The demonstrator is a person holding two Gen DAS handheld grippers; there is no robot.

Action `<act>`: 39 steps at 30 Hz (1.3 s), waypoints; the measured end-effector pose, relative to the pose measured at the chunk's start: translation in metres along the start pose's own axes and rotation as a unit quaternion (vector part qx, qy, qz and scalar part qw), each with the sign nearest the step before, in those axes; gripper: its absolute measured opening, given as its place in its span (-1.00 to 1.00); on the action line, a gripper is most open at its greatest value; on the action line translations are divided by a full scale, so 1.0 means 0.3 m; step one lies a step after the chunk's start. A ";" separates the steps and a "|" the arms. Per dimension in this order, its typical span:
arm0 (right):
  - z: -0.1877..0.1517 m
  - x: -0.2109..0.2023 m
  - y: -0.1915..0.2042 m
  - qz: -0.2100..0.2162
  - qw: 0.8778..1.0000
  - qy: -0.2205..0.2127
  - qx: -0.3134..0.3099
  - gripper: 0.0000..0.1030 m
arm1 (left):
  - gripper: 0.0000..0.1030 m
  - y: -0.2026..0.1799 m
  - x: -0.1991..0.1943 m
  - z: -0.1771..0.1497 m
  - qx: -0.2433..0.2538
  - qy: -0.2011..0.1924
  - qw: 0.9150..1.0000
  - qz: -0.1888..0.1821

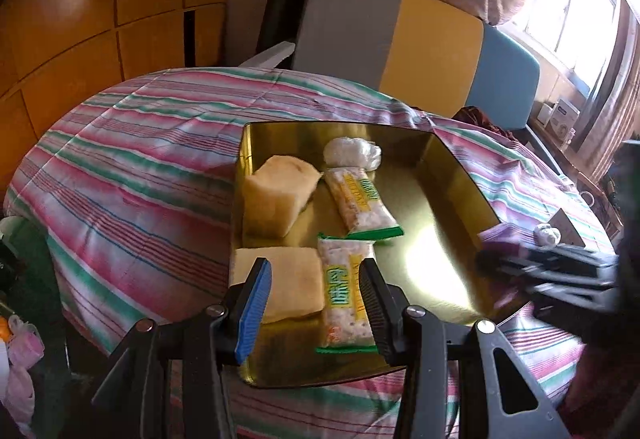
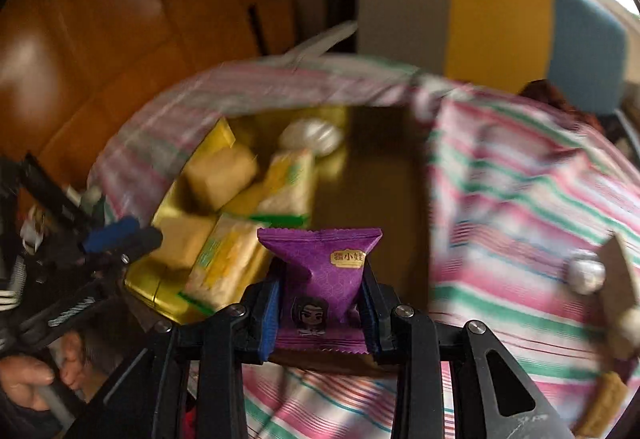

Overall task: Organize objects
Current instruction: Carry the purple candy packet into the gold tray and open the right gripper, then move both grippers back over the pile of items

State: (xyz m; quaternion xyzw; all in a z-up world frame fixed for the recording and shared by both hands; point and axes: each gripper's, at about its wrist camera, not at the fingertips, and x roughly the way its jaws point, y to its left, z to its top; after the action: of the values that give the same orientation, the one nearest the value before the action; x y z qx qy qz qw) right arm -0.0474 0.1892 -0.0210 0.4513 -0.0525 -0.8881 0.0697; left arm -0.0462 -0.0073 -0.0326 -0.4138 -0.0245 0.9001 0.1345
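Meanwhile, the right gripper (image 2: 320, 303) had its jaws clamped on a purple packet (image 2: 322, 275); the left gripper (image 1: 316, 303) hovered, jaws apart, over the gold tin (image 1: 452, 207).

Left gripper (image 1: 316, 299) jaws spread wide; right gripper (image 2: 318, 303) jaws clamped on something
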 end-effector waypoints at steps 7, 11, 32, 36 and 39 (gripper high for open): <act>-0.029 0.193 0.041 0.067 0.995 0.068 0.015 -0.27 | -0.11 0.073 -0.002 -0.011 -0.027 0.001 1.000 0.015; -0.048 0.217 0.059 0.088 0.993 0.072 0.022 -0.24 | -0.11 0.088 0.000 -0.013 -0.033 0.001 0.999 0.022; -0.075 -0.062 -0.019 0.010 0.999 -0.029 0.020 0.06 | -0.11 -0.062 -0.034 -0.012 0.024 -0.002 1.000 0.005; -0.097 -0.131 -0.091 -0.009 0.998 -0.046 0.038 0.12 | -0.11 -0.117 -0.025 -0.014 0.044 0.004 0.999 -0.009; -0.118 -0.184 -0.166 -0.029 0.996 -0.058 0.057 0.19 | -0.11 -0.164 -0.018 -0.017 0.060 0.010 0.998 -0.025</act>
State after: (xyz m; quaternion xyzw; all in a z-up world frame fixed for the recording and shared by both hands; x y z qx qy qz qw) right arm 0.0097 0.2467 -0.0059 0.4041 -0.0940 -0.9098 0.0143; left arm -0.0282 0.0385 -0.0243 -0.4135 0.0210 0.8919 0.1819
